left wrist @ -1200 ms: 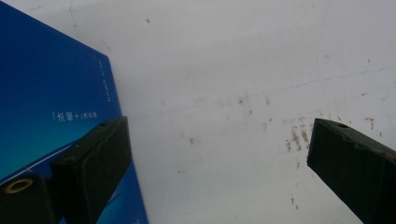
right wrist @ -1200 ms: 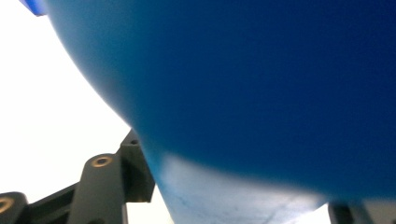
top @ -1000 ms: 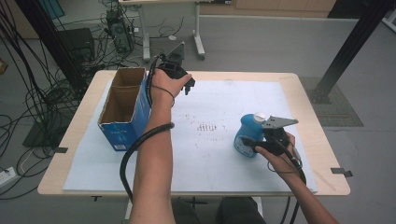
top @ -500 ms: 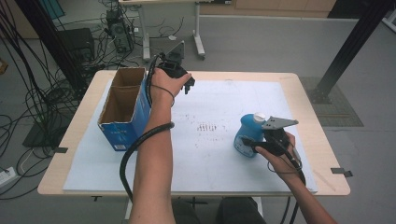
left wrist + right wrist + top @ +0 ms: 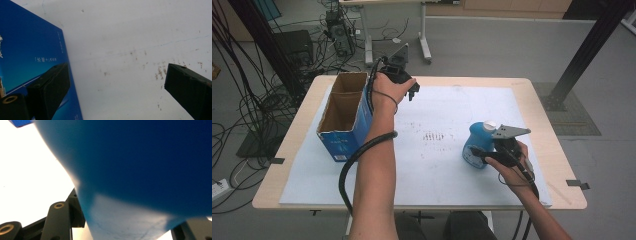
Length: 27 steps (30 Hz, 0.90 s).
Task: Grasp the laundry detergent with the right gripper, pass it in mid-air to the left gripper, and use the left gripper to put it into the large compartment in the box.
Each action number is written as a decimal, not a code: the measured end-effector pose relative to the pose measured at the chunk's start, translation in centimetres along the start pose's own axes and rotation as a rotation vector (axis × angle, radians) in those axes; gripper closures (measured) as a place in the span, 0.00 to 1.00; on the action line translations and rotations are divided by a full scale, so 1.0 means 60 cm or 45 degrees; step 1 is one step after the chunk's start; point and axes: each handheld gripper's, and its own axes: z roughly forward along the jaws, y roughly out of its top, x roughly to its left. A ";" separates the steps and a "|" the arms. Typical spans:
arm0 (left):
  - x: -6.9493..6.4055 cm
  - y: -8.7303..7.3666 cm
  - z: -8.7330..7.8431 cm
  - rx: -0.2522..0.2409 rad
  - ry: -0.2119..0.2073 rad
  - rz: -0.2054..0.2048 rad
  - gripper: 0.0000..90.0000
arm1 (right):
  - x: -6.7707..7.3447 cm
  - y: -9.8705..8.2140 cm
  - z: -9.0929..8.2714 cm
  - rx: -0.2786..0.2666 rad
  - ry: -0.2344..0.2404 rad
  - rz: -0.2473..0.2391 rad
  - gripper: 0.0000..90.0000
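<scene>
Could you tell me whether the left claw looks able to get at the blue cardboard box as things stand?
Probably yes. The left claw hangs open right beside the blue cardboard box, one jaw already against its blue side, with bare white mat between the jaws and nothing in the way.

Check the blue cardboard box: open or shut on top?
Open. The blue cardboard box shows its bare brown inside from above, split into two compartments, with nothing visible in them.

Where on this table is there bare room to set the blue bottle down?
The white mat lies bare between the blue box and the blue bottle, apart from the left forearm across it. The far right stretch behind the bottle is free too. It is crowded beside the box, where the left gripper hangs.
</scene>
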 end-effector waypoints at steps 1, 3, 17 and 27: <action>0.000 0.000 0.000 0.000 0.000 -0.001 0.08 | 0.000 0.000 0.000 0.000 0.000 -0.001 0.47; 0.000 0.000 0.000 -0.001 0.000 0.002 0.08 | 0.000 0.000 0.000 0.001 -0.001 0.001 0.47; -0.001 -0.002 -0.008 -0.006 0.008 0.011 0.08 | 0.000 0.001 0.000 0.004 0.000 0.002 0.47; -0.002 -0.004 -0.012 -0.016 -0.004 0.008 0.08 | 0.000 0.000 0.000 0.001 -0.003 0.000 0.47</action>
